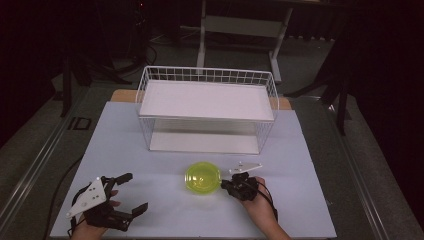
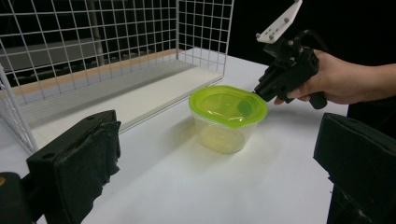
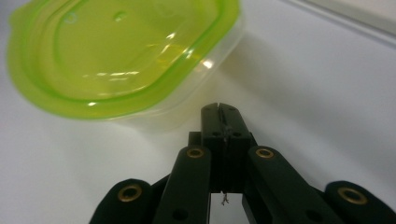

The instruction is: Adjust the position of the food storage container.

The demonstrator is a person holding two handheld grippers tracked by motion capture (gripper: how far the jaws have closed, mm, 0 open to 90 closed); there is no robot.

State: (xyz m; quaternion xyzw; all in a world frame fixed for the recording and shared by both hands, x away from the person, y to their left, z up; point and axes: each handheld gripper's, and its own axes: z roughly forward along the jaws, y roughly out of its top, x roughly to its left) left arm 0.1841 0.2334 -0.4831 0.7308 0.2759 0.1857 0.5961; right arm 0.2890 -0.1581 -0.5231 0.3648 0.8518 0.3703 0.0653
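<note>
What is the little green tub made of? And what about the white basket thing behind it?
The tub looks like thin clear plastic: the table shows through its walls. Its lid seems glossy, see-through green plastic that catches the light. The basket looks like thin metal wire with a white coating, crossed into a grid, though the coating hides the metal itself.

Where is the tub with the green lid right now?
In the high view, the tub with the green lid sits on the white table, just in front of the wire basket. The right tongs are shut, close beside its right edge.
</note>
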